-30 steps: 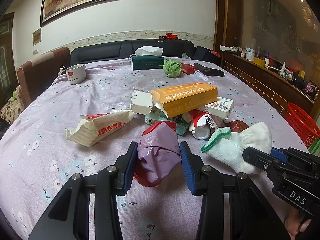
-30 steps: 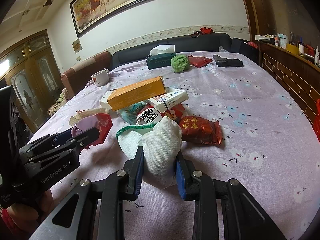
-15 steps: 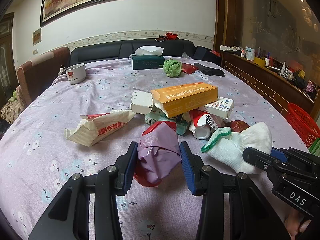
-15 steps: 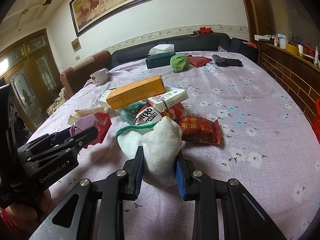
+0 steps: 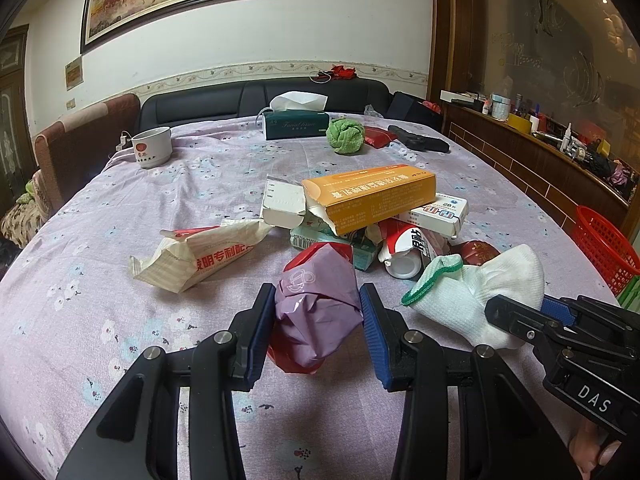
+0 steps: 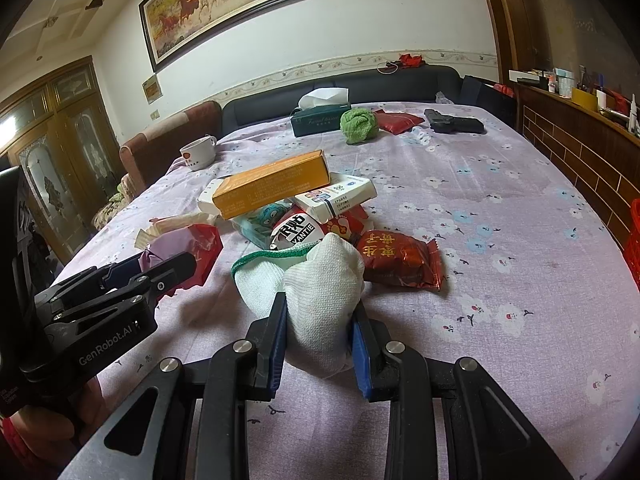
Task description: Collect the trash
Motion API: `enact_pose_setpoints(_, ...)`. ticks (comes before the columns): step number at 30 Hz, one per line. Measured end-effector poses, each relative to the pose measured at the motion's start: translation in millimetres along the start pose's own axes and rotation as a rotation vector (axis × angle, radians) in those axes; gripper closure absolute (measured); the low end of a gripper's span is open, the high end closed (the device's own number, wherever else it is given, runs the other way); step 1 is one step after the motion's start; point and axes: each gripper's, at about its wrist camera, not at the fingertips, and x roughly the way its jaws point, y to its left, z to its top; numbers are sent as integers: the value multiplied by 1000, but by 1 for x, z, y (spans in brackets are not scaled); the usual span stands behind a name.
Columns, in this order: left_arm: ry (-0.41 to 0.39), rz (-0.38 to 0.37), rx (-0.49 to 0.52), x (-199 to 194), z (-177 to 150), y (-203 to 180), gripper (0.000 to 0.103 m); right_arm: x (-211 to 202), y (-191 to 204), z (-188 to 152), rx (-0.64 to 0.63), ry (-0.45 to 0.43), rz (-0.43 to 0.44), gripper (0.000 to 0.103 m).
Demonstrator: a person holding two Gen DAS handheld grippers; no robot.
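since nothing has shifted over the last second, both grips look settled: the left claw (image 5: 318, 334) stays clamped on the crumpled purple bag (image 5: 318, 304), the right claw (image 6: 320, 340) on the white cloth (image 6: 320, 280), both resting on the worktop (image 6: 500, 208); lifting toward the red basket (image 5: 604, 248) likely comes next.

On the tablecloth (image 5: 200, 184), an open carton (image 5: 372, 196) tops the middle heap; a crumpled bag (image 5: 200, 256) lies left; cup (image 5: 152, 147) and tissue box (image 5: 296, 124) near the far edge.

Crumpled purple wrapper (image 5: 318, 312) and white glove (image 6: 324, 300) lie beside piled boxes (image 5: 372, 196)
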Motion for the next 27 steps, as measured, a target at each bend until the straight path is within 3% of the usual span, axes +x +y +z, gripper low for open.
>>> enact_pose_setpoints(14,3,7,-2,1,0,0,62,0,0,0,0,1,1,72)
enact_pose_setpoints(27,12,73,-17,-6,-5,2,62,-3,-6,-2,32,36,5,72)
